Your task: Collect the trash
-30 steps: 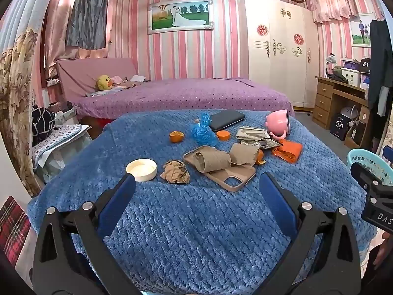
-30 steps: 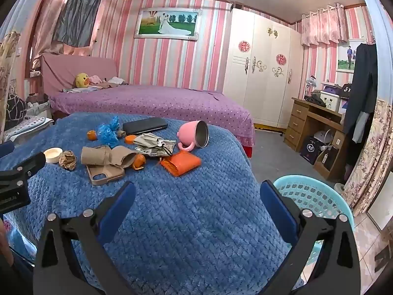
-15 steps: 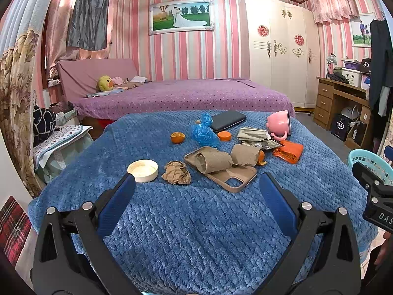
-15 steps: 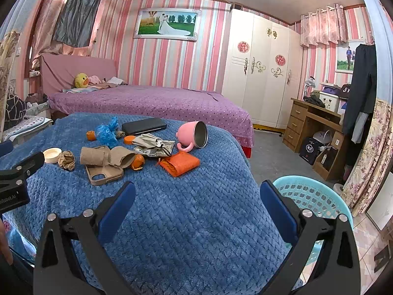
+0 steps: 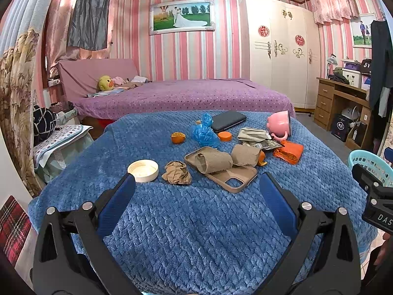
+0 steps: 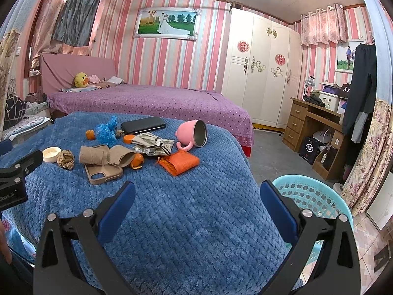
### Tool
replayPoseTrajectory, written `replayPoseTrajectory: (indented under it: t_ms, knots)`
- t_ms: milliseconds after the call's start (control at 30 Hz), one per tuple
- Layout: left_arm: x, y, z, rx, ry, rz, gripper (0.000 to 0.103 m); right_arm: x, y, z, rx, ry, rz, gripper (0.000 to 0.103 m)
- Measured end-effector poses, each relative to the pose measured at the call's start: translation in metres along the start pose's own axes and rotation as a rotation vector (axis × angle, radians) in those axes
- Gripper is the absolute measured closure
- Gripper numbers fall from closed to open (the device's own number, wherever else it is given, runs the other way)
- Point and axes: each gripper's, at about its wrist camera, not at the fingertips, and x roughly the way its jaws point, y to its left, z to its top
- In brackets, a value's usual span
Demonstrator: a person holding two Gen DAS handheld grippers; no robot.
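Note:
Trash lies on a blue blanket (image 5: pixel 196 221): a crumpled brown paper ball (image 5: pixel 177 172), two cardboard tubes (image 5: pixel 215 162), a crumpled blue plastic bag (image 5: pixel 205 132), orange peel (image 5: pixel 178 137), foil wrappers (image 5: pixel 258 139), an orange pouch (image 5: pixel 289 152) and a white lid (image 5: pixel 143 170). A turquoise basket (image 6: pixel 312 196) stands on the floor at the right. My left gripper (image 5: pixel 196 194) is open and empty, short of the paper ball. My right gripper (image 6: pixel 196 196) is open and empty, above the blanket's near edge beside the basket.
A tan phone case (image 5: pixel 228 175) lies under the tubes. A black phone (image 5: pixel 228 120) and a tipped pink mug (image 5: pixel 280 124) lie further back. A purple bed (image 5: pixel 184 95) is behind, a wooden desk (image 6: pixel 314 123) at the right, a cluttered stand (image 5: pixel 61 142) at the left.
Both views have shifted very slightly; the left gripper has edged a little back or up from the trash. Nothing was taken hold of or moved.

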Motion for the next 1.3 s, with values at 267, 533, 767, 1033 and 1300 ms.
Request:
replayPoseTrajectory:
  t_ms: [267,533,767,1033,1300]
  knots:
    - [-0.0002,0.0000,-0.0001,0.001,0.000,-0.001,0.005,0.0007,0.0010,-0.0007,-0.001,0.002,0.000,0.004]
    - [-0.0007,0.0006,0.0001,0.000,0.000,-0.001,0.005,0.0017,0.0009,-0.0008,-0.001,0.004,0.000,0.004]
    - [-0.0001,0.0013,0.0001,0.000,0.002,0.000,0.005,0.0014,0.0005,-0.0013,0.000,0.004,0.001,0.004]
    - [0.0000,0.0044,0.0008,-0.002,0.004,0.004,0.005,0.0020,0.0006,-0.0017,0.001,0.004,0.002,0.004]
    - [0.0003,0.0044,0.0006,-0.003,0.004,0.005,0.005,0.0038,0.0033,-0.0022,0.002,-0.001,-0.002,0.004]
